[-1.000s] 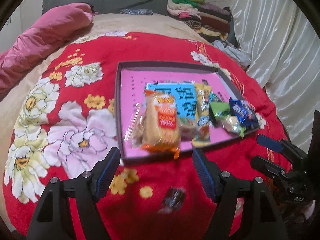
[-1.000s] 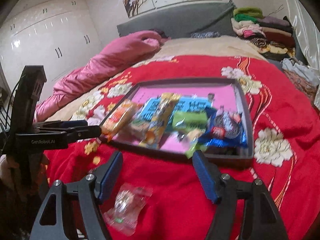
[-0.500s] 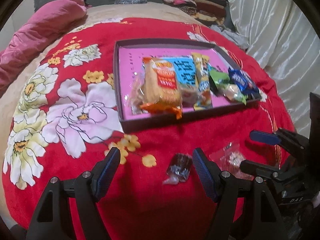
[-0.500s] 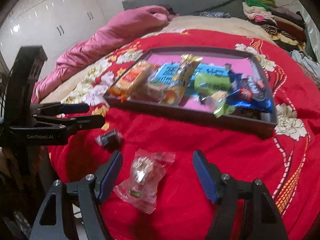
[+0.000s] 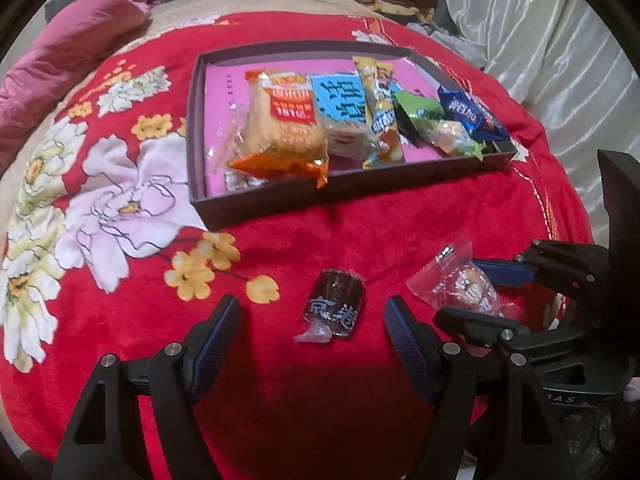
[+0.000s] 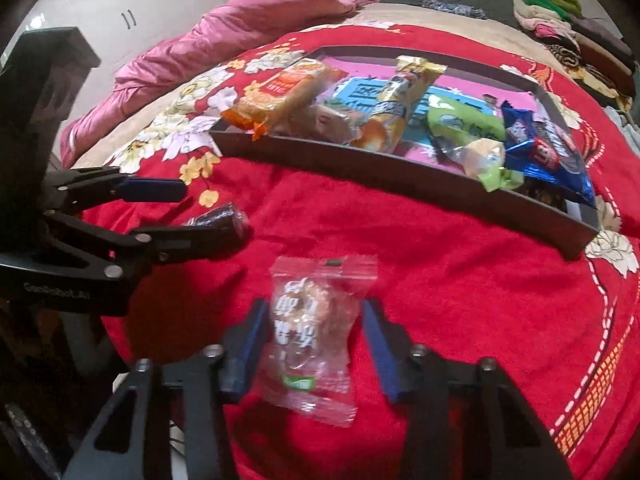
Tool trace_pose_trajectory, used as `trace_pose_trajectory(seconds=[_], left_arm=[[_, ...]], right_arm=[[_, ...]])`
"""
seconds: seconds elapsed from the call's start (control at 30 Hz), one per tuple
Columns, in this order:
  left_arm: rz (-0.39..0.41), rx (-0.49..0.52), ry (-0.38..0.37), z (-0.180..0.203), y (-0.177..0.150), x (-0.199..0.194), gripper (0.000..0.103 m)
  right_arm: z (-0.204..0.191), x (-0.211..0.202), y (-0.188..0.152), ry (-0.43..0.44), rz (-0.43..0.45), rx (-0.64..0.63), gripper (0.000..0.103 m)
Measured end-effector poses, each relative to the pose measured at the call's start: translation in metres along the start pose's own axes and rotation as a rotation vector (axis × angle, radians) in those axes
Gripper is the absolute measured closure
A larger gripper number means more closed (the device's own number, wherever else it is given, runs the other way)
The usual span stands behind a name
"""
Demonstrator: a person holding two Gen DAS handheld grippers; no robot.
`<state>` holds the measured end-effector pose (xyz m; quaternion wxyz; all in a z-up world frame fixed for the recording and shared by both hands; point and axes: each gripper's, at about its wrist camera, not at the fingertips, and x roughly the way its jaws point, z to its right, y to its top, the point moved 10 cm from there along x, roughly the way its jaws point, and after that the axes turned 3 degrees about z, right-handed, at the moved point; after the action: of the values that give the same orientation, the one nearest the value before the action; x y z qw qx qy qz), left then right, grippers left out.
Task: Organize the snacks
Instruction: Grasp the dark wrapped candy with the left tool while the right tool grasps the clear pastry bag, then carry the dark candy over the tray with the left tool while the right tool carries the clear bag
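We see a clear-wrapped snack (image 6: 310, 332) lying on the red floral blanket (image 6: 460, 288), near its front edge and short of the tray's near wall. Our right gripper (image 6: 314, 346) straddles it: the jaws are closing, the packet between them, though the blue pads (image 6: 248, 344) do not look pressed onto the wrapper. Just to its left lies a dark-wrapped candy (image 5: 334, 308), also near the front edge. Our left gripper (image 5: 312, 326) hangs over that candy with its jaws spread wide, clear of it on both sides. Beyond both, toward the blanket's middle, sits the dark-walled tray (image 5: 280, 200) with a pink floor, holding an orange cracker pack (image 5: 280, 128), a yellow bar (image 5: 380, 108), a green packet (image 5: 424, 114) and a blue packet (image 5: 472, 114).
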<state>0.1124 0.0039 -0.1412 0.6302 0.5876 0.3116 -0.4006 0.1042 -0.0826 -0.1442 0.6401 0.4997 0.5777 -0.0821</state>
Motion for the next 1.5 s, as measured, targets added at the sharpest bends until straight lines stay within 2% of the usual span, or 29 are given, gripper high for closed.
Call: trace_pose_trajectory(seconds=[0.07,0.3,0.53,0.73,0.87,0.9,0.93,1.03,1.1,1.27,1.3,1.33,1.37,1.4,1.5], left_arm=[[-0.011,-0.001,-0.009,0.002,-0.002,0.004,0.030],[-0.026,0.000,-0.029,0.008,-0.003,0.012,0.067],[0.004,-0.023,-0.053,0.011,0.005,0.004,0.073],[0.105,-0.018,-0.087,0.025,0.028,-0.028,0.076],[0.136,-0.022,-0.104,0.032,0.042,-0.038,0.079],[0.140,-0.024,-0.105,0.033,0.045,-0.038,0.090],[0.144,-0.027,-0.106,0.032,0.049,-0.039,0.093],[0.146,-0.025,-0.102,0.033,0.054,-0.038,0.093],[0.119,-0.039,-0.103,0.028,0.048,-0.032,0.093],[0.064,-0.059,-0.161,0.018,0.027,-0.029,0.088],[0.066,-0.053,-0.170,0.018,0.025,-0.031,0.077],[0.060,-0.038,-0.176,0.019,0.022,-0.031,0.058],[0.052,-0.022,-0.170,0.020,0.019,-0.031,0.049],[0.039,-0.014,-0.169,0.021,0.015,-0.030,0.044],[0.013,0.013,-0.156,0.028,0.008,-0.024,0.044]], right_arm=[[0.000,-0.002,0.001,0.002,0.010,-0.006,0.062],[0.009,-0.018,0.016,0.001,0.086,0.023,0.063],[0.021,-0.046,0.040,0.006,0.226,0.064,0.063],[0.035,-0.067,0.056,-0.001,0.331,0.098,0.063],[0.048,-0.075,0.063,-0.013,0.368,0.125,0.063],[0.051,-0.077,0.064,-0.013,0.375,0.133,0.063],[0.053,-0.077,0.065,-0.011,0.378,0.139,0.063],[0.057,-0.077,0.066,-0.009,0.384,0.149,0.063],[0.059,-0.076,0.067,-0.004,0.383,0.157,0.063],[0.060,-0.076,0.065,0.006,0.382,0.163,0.063],[0.060,-0.076,0.065,0.008,0.383,0.164,0.063],[0.059,-0.076,0.065,0.011,0.383,0.164,0.063],[0.059,-0.076,0.065,0.012,0.383,0.163,0.063],[0.058,-0.076,0.065,0.010,0.385,0.160,0.063],[0.058,-0.077,0.066,0.009,0.389,0.160,0.063]])
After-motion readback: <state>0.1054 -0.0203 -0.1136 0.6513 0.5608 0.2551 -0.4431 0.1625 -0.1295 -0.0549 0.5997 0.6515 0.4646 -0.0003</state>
